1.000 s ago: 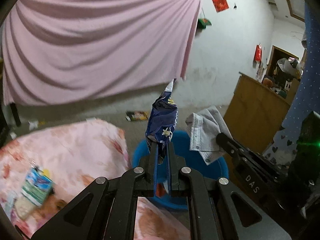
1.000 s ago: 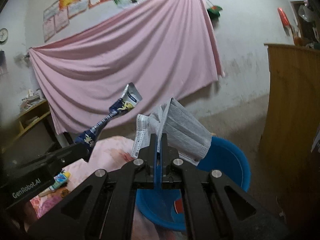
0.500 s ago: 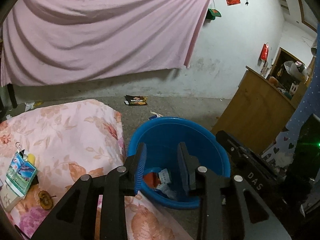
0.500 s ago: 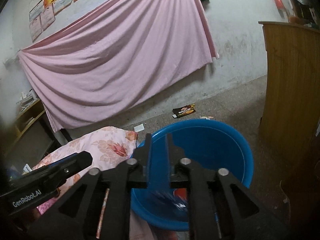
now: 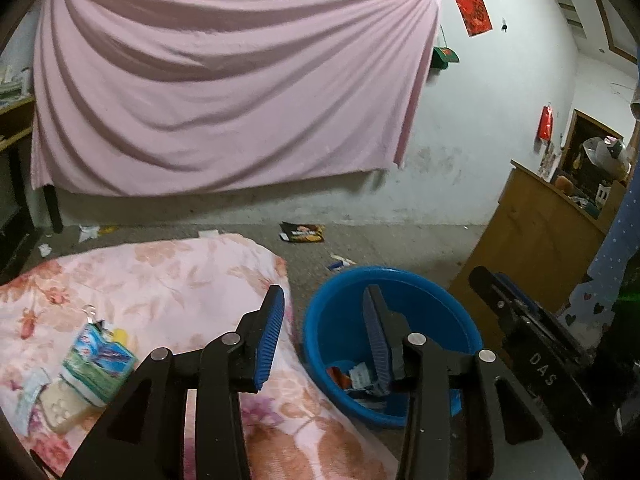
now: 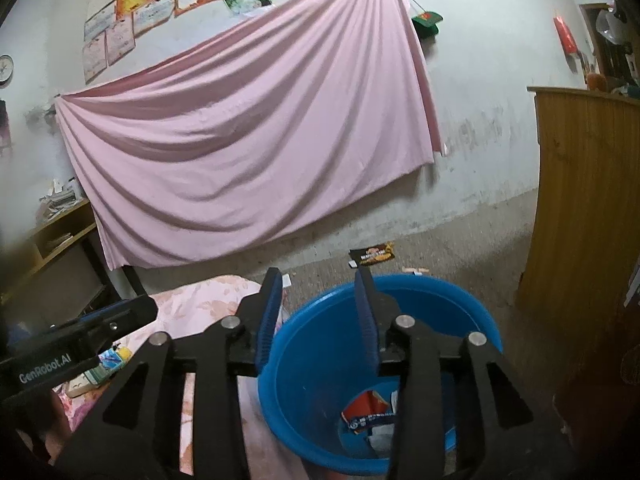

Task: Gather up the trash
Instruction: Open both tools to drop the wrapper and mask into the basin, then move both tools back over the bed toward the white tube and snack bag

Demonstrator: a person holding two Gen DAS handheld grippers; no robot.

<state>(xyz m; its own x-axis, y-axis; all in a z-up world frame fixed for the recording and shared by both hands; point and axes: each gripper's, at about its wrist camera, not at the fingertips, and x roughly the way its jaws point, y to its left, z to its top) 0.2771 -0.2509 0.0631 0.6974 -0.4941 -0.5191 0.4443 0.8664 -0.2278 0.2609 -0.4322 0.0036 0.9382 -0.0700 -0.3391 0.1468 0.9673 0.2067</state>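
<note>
Both grippers hover by the blue tub (image 5: 460, 320), which sits on the floor just beside the floral blanket (image 5: 160, 280). The left gripper (image 5: 324, 336) has its jaws opening, roughly mid-spread, w/ nothing between them; the right gripper (image 6: 318, 316) is the same, jaws opening w/ only air and the tub's inside behind them. Trash already lies at the tub's bottom: a red wrapper (image 6: 366, 406) and some pale scraps beside it.

More trash is in view. A green-and-blue packet (image 5: 100, 360) lies on the blanket near the left gripper, resting on a pale block-like item, w/ something yellow just behind. A dark snack bag (image 5: 302, 233) sits on the floor near the wall, well apart from the tub, and small paper bits dot the floor nearby.

Judgement: the drop looks done, so the step in hand is going for the next piece. To do it well, the left gripper should finish spreading wide before reaching, since the packet is broad and flat. It's best approached low along the blanket, w/ one finger slid under an edge rather than pinching down, which could catch the fabric. The packet should be lifted clear of the block under it, unless that's trash too; can't tell. The right gripper should stay out of the left's path.
</note>
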